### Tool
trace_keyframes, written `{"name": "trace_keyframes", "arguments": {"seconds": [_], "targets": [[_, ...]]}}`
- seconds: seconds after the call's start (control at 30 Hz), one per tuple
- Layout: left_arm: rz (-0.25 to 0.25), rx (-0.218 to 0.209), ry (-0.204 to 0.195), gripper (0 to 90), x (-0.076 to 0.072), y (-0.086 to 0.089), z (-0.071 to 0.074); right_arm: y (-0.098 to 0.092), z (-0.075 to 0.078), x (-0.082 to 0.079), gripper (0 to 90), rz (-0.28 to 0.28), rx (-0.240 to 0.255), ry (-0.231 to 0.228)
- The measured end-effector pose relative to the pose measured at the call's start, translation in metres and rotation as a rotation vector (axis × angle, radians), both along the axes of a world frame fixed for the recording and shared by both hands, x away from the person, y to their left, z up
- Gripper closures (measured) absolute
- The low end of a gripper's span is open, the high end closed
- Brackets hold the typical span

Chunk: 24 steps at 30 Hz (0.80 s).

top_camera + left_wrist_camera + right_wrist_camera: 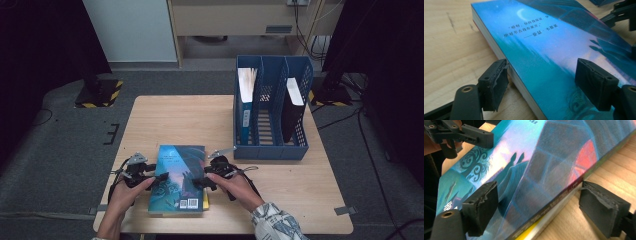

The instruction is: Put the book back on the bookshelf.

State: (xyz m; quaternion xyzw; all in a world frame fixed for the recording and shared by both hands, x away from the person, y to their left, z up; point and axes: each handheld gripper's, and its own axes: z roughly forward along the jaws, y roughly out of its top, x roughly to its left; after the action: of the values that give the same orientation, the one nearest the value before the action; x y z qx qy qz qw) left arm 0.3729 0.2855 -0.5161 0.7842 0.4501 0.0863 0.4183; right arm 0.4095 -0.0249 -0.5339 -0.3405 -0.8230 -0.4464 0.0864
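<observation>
1. We found the book (178,178) lying flat in the lower middle of the high view, on the near part of the wooden table (280,185). Its long axis ran from the bottom of the frame toward the top, slightly tilted.

2. Our left gripper (156,181) sat at the book's left long edge and our right gripper (199,183) at its right long edge, so the book lay between the two, equally near to each hand.

3. In the left gripper view, the jaws stood apart and straddled the page edge: one pad just beside the pages near the table, the other over the blue cover (554,57). We could not tell whether either pad pressed.

4. In the right gripper view, the jaws also stood apart, one over the cover (529,165) and one beside the spine on the table side, with a gap visible there.

5. The blue file rack (272,107) stood in the upper right of the high view, well apart from the book; we judged a lift from both edges would come first.
</observation>
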Motion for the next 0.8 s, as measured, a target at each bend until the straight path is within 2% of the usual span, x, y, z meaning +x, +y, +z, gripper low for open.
{"name": "trace_keyframes", "arguments": {"seconds": [0.1, 0.23, 0.4, 0.5, 0.57, 0.67, 0.7, 0.8], "targets": [[-0.01, -0.028, 0.019, 24.7, 0.003, 0.002, -0.002, 0.002, 0.0, 0.004, 14.9, 0.017, 0.001, 0.013], [-0.034, -0.021, 0.005, 24.8, 0.007, -0.001, -0.002, 0.001, 0.0, 0.006, 14.1, 0.016, 0.016, 0.027], [-0.04, -0.009, -0.005, 24.9, 0.006, -0.003, -0.001, -0.001, 0.0, 0.009, 20.8, -0.008, 0.019, 0.043], [-0.038, -0.003, -0.008, 25.1, 0.006, -0.003, -0.001, -0.002, 0.003, 0.008, 24.7, -0.017, 0.02, 0.025], [-0.037, 0.004, -0.01, 25.1, 0.004, -0.002, 0.0, -0.002, 0.01, 0.006, 28.0, -0.032, 0.022, 0.001], [-0.032, 0.003, -0.008, 25.2, 0.004, -0.002, 0.0, 0.0, 0.016, 0.005, 27.9, -0.035, 0.019, -0.012], [-0.031, 0.005, -0.009, 25.2, 0.003, -0.002, 0.0, 0.002, 0.017, 0.005, 27.9, -0.037, 0.006, -0.014], [-0.03, 0.006, -0.008, 25.2, 0.003, -0.002, 0.001, 0.006, 0.017, 0.005, 28.0, -0.043, 0.011, -0.002]]}}
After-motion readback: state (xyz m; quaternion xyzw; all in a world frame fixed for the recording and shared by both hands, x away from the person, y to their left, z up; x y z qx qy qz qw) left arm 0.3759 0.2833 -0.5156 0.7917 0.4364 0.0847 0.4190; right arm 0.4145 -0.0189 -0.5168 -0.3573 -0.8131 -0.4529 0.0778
